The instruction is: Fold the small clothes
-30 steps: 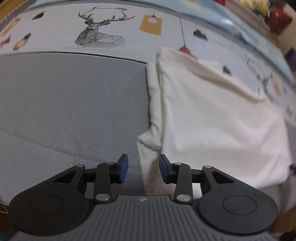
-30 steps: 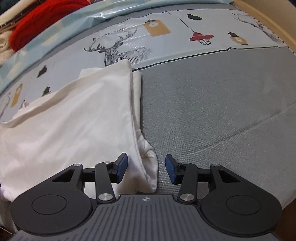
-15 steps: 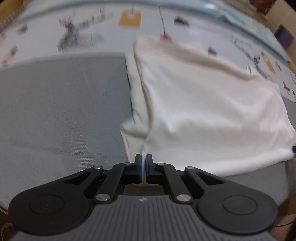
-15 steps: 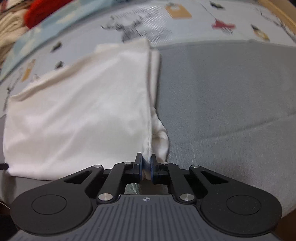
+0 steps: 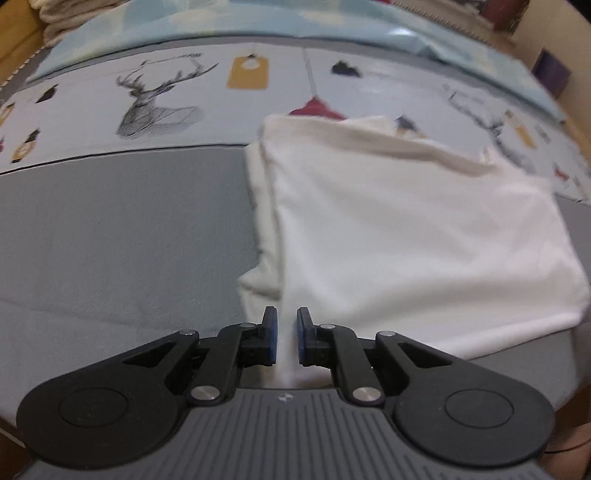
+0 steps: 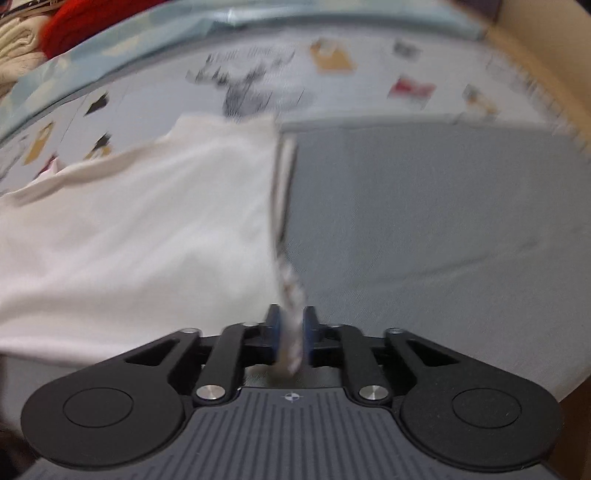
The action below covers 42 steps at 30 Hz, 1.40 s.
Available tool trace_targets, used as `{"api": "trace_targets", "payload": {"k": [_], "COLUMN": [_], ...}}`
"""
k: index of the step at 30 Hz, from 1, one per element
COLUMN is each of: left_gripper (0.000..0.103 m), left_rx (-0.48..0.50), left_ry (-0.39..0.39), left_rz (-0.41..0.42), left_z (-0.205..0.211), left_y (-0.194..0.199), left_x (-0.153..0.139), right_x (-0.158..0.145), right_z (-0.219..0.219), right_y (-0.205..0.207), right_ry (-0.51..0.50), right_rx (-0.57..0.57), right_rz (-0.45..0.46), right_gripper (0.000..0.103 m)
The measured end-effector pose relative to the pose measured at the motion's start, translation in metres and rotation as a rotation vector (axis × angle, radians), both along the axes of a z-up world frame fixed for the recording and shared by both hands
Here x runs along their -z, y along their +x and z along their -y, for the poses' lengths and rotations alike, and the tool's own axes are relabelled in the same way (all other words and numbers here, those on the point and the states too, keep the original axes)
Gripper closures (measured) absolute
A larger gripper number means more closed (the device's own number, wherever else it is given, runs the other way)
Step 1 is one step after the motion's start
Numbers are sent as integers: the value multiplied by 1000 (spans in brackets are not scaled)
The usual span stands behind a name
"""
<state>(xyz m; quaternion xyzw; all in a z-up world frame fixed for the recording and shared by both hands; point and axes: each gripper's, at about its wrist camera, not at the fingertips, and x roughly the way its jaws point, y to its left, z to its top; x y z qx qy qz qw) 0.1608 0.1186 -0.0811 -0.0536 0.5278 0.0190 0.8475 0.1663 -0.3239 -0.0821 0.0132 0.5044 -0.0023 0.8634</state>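
**Two tongs at the near corners of a white cloth**

The soft white folded cloth (image 5: 406, 236) lies on a flat grey bed cover (image 5: 110, 240). Its far edge reaches onto a pale blue sheet with printed deer and lamps (image 5: 159, 107).

On the left, the left black gripper with blue pads (image 5: 286, 336) is at the near left corner of the cloth. A thin bit of cloth runs up between the pads. Its jaws are opening, and a small gap shows on each side of the cloth, so the pads do not seem to press it. The lowest bit of cloth is hidden behind the gripper body. Left of the cloth, the grey cover is wide and bare. The cloth's right edge is blurry.

On the right, the right black gripper with blue pads (image 6: 291, 336) is at the cloth's (image 6: 140, 229) near right corner. The edge there is bunched up between the pads and touches both, while the jaws are opening. This picture is very blurry, so the cloth edge looks streaky and the prints are hard to make out. Right of the cloth, the grey cover (image 6: 443, 229) is bare up to a tan wooden edge (image 6: 576, 122). A red bundle (image 6: 74, 26) is cut off at the top left.
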Motion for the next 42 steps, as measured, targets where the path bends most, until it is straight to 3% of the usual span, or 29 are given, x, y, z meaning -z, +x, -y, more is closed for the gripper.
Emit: {"api": "trace_targets", "payload": {"k": [2, 5, 8, 10, 15, 18, 20, 23, 27, 29, 31, 35, 42], "left_gripper": [92, 90, 87, 83, 73, 67, 58, 54, 51, 50, 46, 34, 34], "left_rx": [29, 64, 75, 85, 57, 15, -15, -38, -42, -52, -82, -159, -254], "left_ry": [-21, 3, 50, 58, 19, 0, -16, -31, -25, -28, -41, -66, -120], "left_rz": [-5, -73, -201, -179, -116, -94, -73, -57, -52, -43, -35, -35, -71], "left_z": [6, 15, 19, 22, 15, 9, 6, 2, 6, 5, 1, -12, -29], "left_y": [2, 9, 11, 12, 12, 10, 9, 15, 20, 22, 25, 34, 53], "left_x": [1, 18, 44, 40, 29, 23, 18, 16, 13, 13, 12, 14, 26], "right_x": [-5, 5, 33, 46, 26, -5, -33, -70, -76, -66, -69, -57, -51], "right_z": [-3, -7, -14, -14, -9, -2, 6, 18, 26, 27, 29, 20, 15], "right_y": [-1, 6, 9, 11, 15, 11, 5, -9, -38, -39, -41, -34, -29], "right_ry": [19, 101, -3, -62, -74, -63, -42, 27, 31, 17, 64, 32, 45], "right_rx": [-28, -68, -87, -106, -67, -26, 7, 38, 42, 70, 94, 44, 49], "right_rz": [39, -15, -165, -229, -125, 28, 143, 301, 435, 380, 414, 356, 331], "right_gripper": [74, 74, 67, 63, 60, 60, 60, 57, 57, 57, 56, 56, 56]}}
